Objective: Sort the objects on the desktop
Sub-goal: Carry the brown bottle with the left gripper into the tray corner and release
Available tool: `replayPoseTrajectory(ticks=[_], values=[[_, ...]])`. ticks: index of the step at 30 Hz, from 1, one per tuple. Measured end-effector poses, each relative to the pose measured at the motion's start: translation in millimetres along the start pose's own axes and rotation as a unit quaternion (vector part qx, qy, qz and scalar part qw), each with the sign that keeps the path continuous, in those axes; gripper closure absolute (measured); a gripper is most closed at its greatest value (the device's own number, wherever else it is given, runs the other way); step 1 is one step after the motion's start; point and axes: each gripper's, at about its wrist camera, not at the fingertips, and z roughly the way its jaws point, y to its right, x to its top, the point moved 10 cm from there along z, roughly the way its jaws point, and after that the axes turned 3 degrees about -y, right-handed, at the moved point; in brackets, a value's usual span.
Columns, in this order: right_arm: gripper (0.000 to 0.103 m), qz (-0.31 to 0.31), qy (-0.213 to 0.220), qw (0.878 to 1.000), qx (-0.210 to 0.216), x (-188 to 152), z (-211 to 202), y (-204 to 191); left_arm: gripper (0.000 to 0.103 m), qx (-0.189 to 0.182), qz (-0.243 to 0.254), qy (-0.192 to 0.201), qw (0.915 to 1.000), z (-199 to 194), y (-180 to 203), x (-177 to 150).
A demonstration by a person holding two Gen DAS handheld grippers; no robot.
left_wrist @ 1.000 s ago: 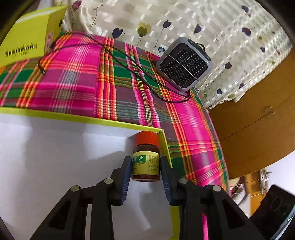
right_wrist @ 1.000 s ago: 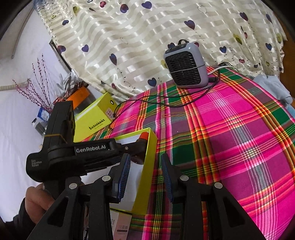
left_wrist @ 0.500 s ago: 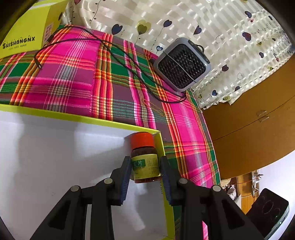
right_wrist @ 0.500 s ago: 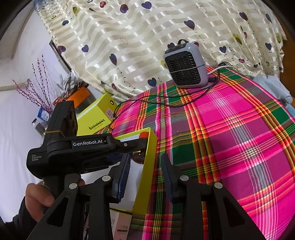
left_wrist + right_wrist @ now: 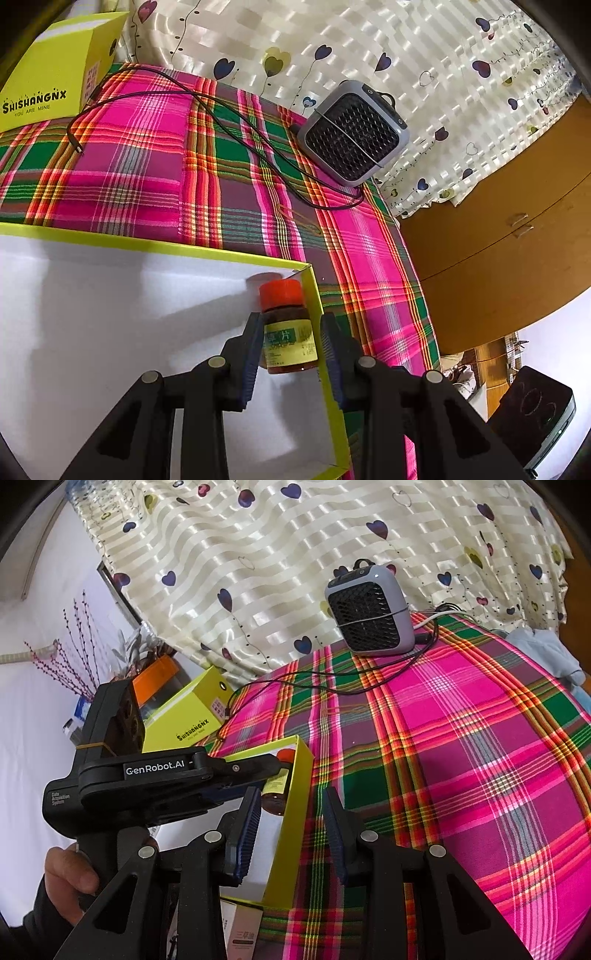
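The left gripper [image 5: 290,350] points steeply down into the near right corner of an open yellow-green box [image 5: 236,254] with a white floor. In the right wrist view a person's hand [image 5: 68,871] grips its black handle from below, a dark sleeve at the wrist. The right gripper [image 5: 291,827] points down less steeply and hangs over the box's right wall [image 5: 291,812], one finger on either side of that wall, nothing between the pads; its jaws stand partly apart and empty.

Around them lies a pink, green and orange plaid cloth [image 5: 461,757] that covers the table. A grey fan heater [image 5: 352,133] with a black grille stands at the far edge against a cream curtain [image 5: 295,554] printed with hearts, and its black cable [image 5: 207,107] loops across the cloth towards a closed yellow box [image 5: 55,70] at the far left. A pale carton [image 5: 242,930] with printed characters lies just under the near end of the open box. The box's upright right wall is the only thing close to the left gripper's fingers.

A brown medicine bottle [image 5: 288,332] with an orange-red cap and a yellow-green label stands upright between the left gripper's blue pads [image 5: 253,354], in the box's corner beside the right wall. The left pad lies against the label; whether the right pad touches cannot be told, so the grip cannot be judged
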Motion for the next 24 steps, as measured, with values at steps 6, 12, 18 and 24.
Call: replayPoseTrajectory(ticks=[6,12,18,24], values=[[0.067,0.001,-0.003,1.000,0.000,-1,1,0,0.076,0.013,0.012,0.005,0.9998,6,-2,3],[0.067,0.001,0.000,1.000,0.003,0,0,-1,0.076,0.014,0.018,0.020,0.9995,4,-2,8],[0.067,0.001,0.001,1.000,0.003,1,0,-1,0.076,0.010,0.028,0.027,0.9992,0,3,10],[0.067,0.002,0.003,1.000,0.003,1,-2,0,0.076,0.021,0.053,0.037,0.9977,-15,11,5]])
